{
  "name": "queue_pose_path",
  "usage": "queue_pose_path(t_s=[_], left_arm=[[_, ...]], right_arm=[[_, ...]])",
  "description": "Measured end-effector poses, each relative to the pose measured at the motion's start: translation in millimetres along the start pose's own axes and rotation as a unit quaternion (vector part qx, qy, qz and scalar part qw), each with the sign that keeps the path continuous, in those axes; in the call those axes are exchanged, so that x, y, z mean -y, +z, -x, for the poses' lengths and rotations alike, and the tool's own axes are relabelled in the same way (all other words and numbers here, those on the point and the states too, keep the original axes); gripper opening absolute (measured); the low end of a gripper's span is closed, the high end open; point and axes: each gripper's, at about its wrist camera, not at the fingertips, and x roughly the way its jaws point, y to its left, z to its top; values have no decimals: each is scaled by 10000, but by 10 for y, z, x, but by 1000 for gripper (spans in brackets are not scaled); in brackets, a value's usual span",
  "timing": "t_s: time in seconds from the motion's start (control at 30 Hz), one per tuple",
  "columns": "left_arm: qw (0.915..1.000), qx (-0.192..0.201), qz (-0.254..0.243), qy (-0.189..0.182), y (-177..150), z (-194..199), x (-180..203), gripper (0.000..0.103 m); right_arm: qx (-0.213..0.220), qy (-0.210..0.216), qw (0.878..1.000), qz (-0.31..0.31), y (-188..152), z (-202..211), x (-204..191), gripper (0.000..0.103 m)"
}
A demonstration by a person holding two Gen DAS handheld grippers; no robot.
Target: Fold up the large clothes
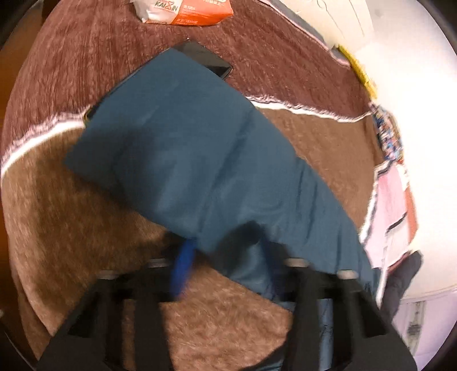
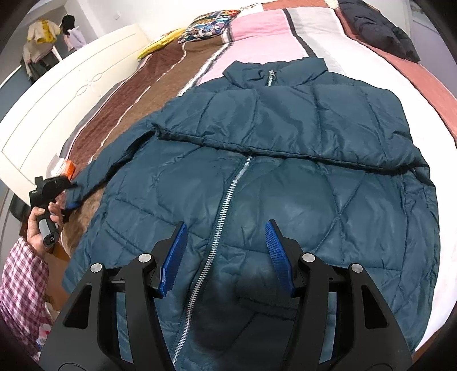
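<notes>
Your teal quilted jacket [image 2: 285, 177] lies front up on the bed [image 2: 414, 85], zipper [image 2: 225, 205] closed and running toward the collar [image 2: 271, 71] at the far end. One sleeve is already folded across the chest, forming a band just below the collar, and the other sleeve [image 2: 114, 159] stretches out to your left over the brown blanket [image 2: 120, 114]. Your left gripper [image 2: 61, 197] is at the end of that sleeve; in the left wrist view the blurred sleeve [image 1: 185, 148] runs away from the camera, its near part draped between the blue pads [image 1: 182, 265], so the jaws appear to be holding the sleeve near its cuff, though motion blur keeps the contact from being sharp. Your left hand [image 2: 42, 225] grips the handle, with a plaid cuff [image 2: 20, 274] at the wrist. Your right gripper [image 2: 225, 256] hovers over the lower front of the jacket, straddling the zipper, its jaws spread wide with nothing between the blue pads [image 2: 174, 256]. Beyond the sleeve, in the left wrist view, a dark phone [image 1: 211, 60] peeks out from under the fabric, and an orange and white packet [image 1: 185, 11] sits farther off on the blanket. A dark garment [image 2: 380, 31] lies near the far right corner of the bed, a patterned pillow [image 2: 208, 25] and a yellow item [image 2: 160, 42] rest near the white headboard [image 2: 57, 100].
</notes>
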Motion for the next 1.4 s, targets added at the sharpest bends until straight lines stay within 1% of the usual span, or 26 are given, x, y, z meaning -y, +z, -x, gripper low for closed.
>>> queue_pose_path(t_s=[0.07, 0.1, 0.2, 0.27, 0.33, 0.4, 0.43, 0.5, 0.53, 0.6, 0.63, 0.67, 0.7, 0.73, 0.77, 0.87, 0.9, 0.93, 1.0, 1.07, 1.1, 1.17, 1.27, 1.33, 1.37, 1.4], left_arm=[[10000, 20, -71, -50, 22, 33, 1, 10], [9997, 124, -173, -114, 26, 97, 42, 7], [9969, 478, -589, -191, 27, 342, 182, 5], [9918, 775, -973, -282, 20, 548, 419, 4], [9833, 1071, -1415, -404, -8, 792, 711, 4], [9728, 1325, -1809, -575, -60, 1023, 976, 4], [9642, 1483, -2084, -694, -115, 1165, 1170, 4], [9435, 1767, -2634, -959, -275, 1434, 1569, 4], [9354, 1833, -2824, -1079, -348, 1520, 1708, 4], [9102, 1909, -3373, -1461, -604, 1731, 2086, 4], [8999, 1906, -3584, -1595, -733, 1800, 2219, 4], [8877, 1866, -3828, -1751, -888, 1854, 2383, 4], [8787, 1816, -4001, -1867, -1014, 1876, 2504, 4], [8653, 1721, -4247, -2033, -1210, 1902, 2654, 4], [8546, 1615, -4440, -2154, -1382, 1899, 2763, 4], [8240, 1107, -4967, -2489, -1961, 1753, 3032, 4], [8156, 926, -5121, -2530, -2167, 1650, 3084, 4], [8103, 781, -5222, -2544, -2315, 1559, 3115, 4], [7983, 352, -5460, -2519, -2712, 1248, 3162, 4], [7900, 72, -5643, -2395, -2996, 974, 3160, 4], [7853, -92, -5761, -2265, -3177, 775, 3158, 4], [7834, -324, -5850, -2073, -3368, 523, 3124, 4], [7837, -520, -5915, -1825, -3540, 272, 2923, 5], [7826, -641, -5961, -1675, -3591, 159, 2854, 10], [7807, -774, -5970, -1677, -3633, 141, 2840, 27], [7783, -915, -5978, -1691, -3629, 110, 2839, 46]], right_arm=[[18, -2, 10000, -78, 11, 8, 50, 57], [38, -9, 9999, -113, 17, 20, 77, 57], [125, -69, 9997, -192, 50, 80, 172, 57], [235, -104, 9993, -269, 75, 150, 249, 57], [333, -124, 9987, -355, 96, 216, 332, 57], [409, -144, 9981, -428, 108, 273, 401, 57], [446, -153, 9978, -469, 111, 300, 443, 57], [518, -171, 9970, -556, 116, 355, 529, 57], [545, -177, 9967, -581, 114, 375, 565, 57], [620, -215, 9958, -641, 103, 438, 644, 57], [662, -236, 9953, -672, 102, 468, 688, 57], [712, -257, 9946, -711, 103, 504, 739, 57], [765, -286, 9938, -761, 105, 543, 798, 57], [801, -313, 9931, -802, 107, 570, 842, 57], [856, -356, 9919, -874, 107, 611, 911, 57], [989, -462, 9880, -1097, 102, 713, 1118, 57], [1027, -489, 9865, -1174, 99, 743, 1184, 57], [1082, -518, 9844, -1286, 94, 779, 1275, 57], [1138, -554, 9816, -1426, 85, 816, 1389, 57], [1153, -575, 9801, -1513, 79, 825, 1478, 57], [1150, -586, 9796, -1542, 69, 826, 1513, 57], [1127, -585, 9796, -1556, 49, 826, 1561, 57], [1065, -565, 9806, -1547, 38, 770, 1582, 57], [1016, -522, 9812, -1558, 41, 714, 1579, 57], [993, -495, 9816, -1552, 46, 687, 1576, 57], [972, -475, 9821, -1543, 51, 663, 1569, 57]])
